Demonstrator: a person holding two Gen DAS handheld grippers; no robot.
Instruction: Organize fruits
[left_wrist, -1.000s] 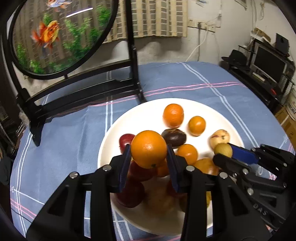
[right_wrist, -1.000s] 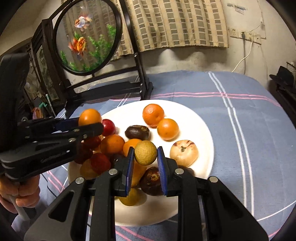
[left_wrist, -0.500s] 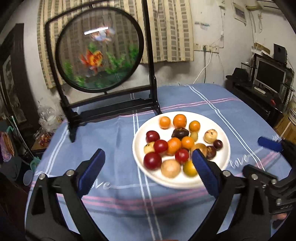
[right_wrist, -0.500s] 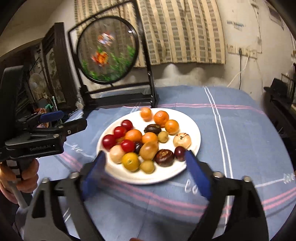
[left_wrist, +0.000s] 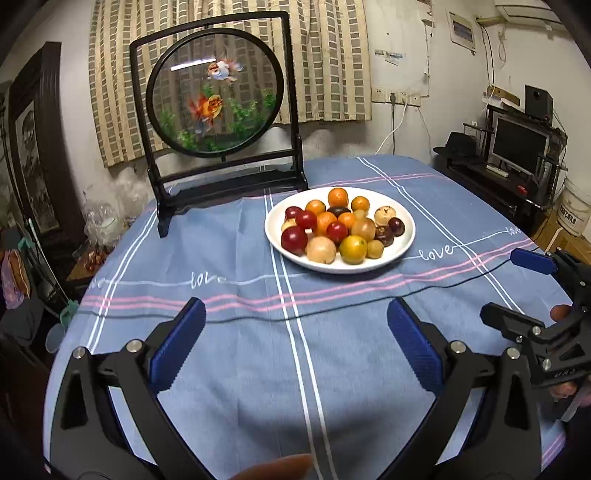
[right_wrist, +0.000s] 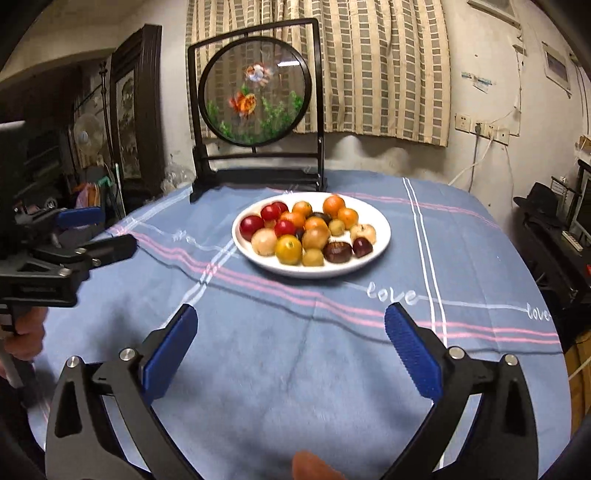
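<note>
Striped curtains (left_wrist: 229, 74) hang behind a counter (left_wrist: 240, 354) covered in a blue cloth with white and pink lines and the word "love" stitched on it; at its far edge stands a black-framed round screen with goldfish (left_wrist: 216, 90); a monitor (left_wrist: 521, 144) sits on a dark shelf off to the right.

Near the middle of the cloth, just in front of the goldfish screen's base, lies a white plate (left_wrist: 404, 243); the fruits (left_wrist: 338, 227) are heaped on it, oranges towards the back, red ones on the left, a yellow one and paler brown ones at the front, dark ones on the right; every piece is on the plate, touching its neighbours, none on the cloth.

The left hand-held gripper (left_wrist: 295, 339) is held over the near part of the counter, well apart from the plate and angled down towards the cloth; its jaws have just been opening and now stand wide, released, with nothing but bare cloth between the blue pads (left_wrist: 181, 347). The right hand-held gripper (right_wrist: 291, 343) is posed the same way, tilted down over the near cloth, its jaws also just opened wide and empty. Each shows in the other's view at the side, level with its partner; in the right wrist view a hand (right_wrist: 26, 336) grips the left tool's handle at the picture's left edge.
</note>
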